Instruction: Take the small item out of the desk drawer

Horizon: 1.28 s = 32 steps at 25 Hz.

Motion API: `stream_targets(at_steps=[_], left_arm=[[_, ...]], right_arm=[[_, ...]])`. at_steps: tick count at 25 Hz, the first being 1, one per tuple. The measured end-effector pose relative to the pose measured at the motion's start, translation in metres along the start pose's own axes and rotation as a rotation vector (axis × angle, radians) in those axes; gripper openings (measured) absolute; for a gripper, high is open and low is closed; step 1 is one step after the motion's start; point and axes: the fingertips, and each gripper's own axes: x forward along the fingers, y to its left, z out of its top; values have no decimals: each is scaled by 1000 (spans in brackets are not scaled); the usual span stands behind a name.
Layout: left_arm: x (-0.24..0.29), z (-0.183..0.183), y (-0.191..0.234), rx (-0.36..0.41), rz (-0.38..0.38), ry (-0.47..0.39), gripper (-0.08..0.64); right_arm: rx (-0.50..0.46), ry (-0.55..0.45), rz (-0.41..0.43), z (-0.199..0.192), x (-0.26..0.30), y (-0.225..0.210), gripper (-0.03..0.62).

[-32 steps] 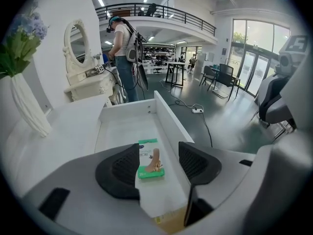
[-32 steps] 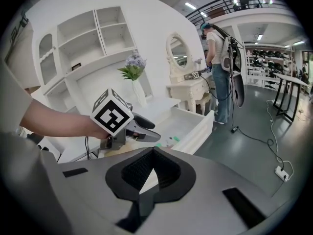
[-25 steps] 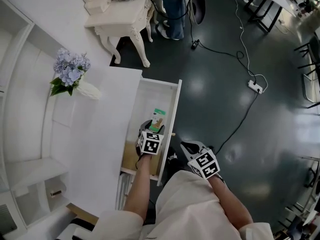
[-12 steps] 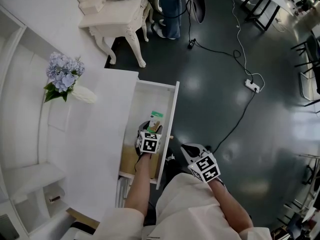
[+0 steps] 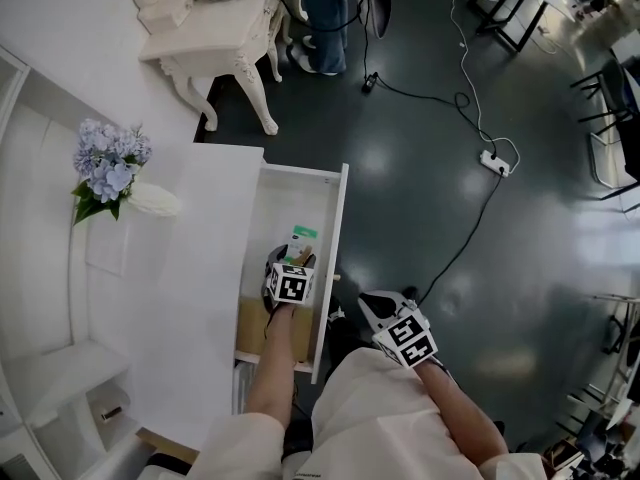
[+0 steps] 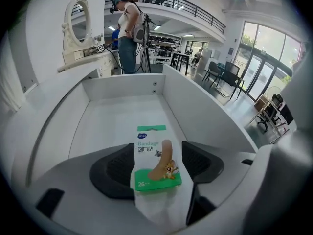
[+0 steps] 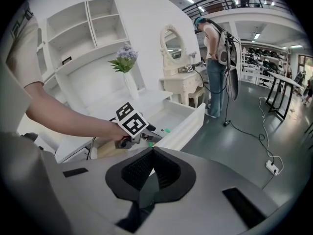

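Note:
A small green-and-white bandage packet (image 6: 155, 156) lies flat on the floor of the open white desk drawer (image 6: 122, 88). My left gripper (image 6: 157, 155) is down inside the drawer (image 5: 336, 258), its jaws opening, one on each side of the packet, with the pads not pressing it. From the head view, the packet (image 5: 303, 235) shows just beyond the left gripper (image 5: 289, 263). My right gripper (image 5: 376, 304) hangs outside the drawer front, over the dark floor. In the right gripper view, the right gripper (image 7: 152, 166) is shut with nothing in it, and the left gripper (image 7: 145, 137) is seen in the drawer (image 7: 188, 121).
A vase of blue flowers (image 5: 112, 168) stands on the white desk top left of the drawer. Beyond are a white dressing table (image 5: 205, 40) and a standing person (image 5: 318, 13). A power strip (image 5: 495, 161) and cables lie on the dark floor to the right.
The head view has shifted, so everything sits a little further left and higher. The left gripper stays in the drawer at the packet; the right gripper has hardly moved.

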Motion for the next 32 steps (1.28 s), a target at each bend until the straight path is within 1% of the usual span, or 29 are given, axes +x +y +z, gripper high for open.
stream_targets(at_steps=[8,13,18,26,32], left_arm=[[14,-9,2,-3,-10,74,337],[25,-17,5,-20,-4,99,350],[33,-20,4,-29,5,111,354],[37,-25,5,-7,56,122,356],[37,-23,5,-14,60,131,354]], right_arm=[[26,7,-7,-2,0,-4,26],[22,7,-15,-1,0,-8,25],[35,12,-29,-8,-7,-15,26],[22,17,-34,-10,-12,-19,25],[12,15,-25,-9,-13,-18,25]])
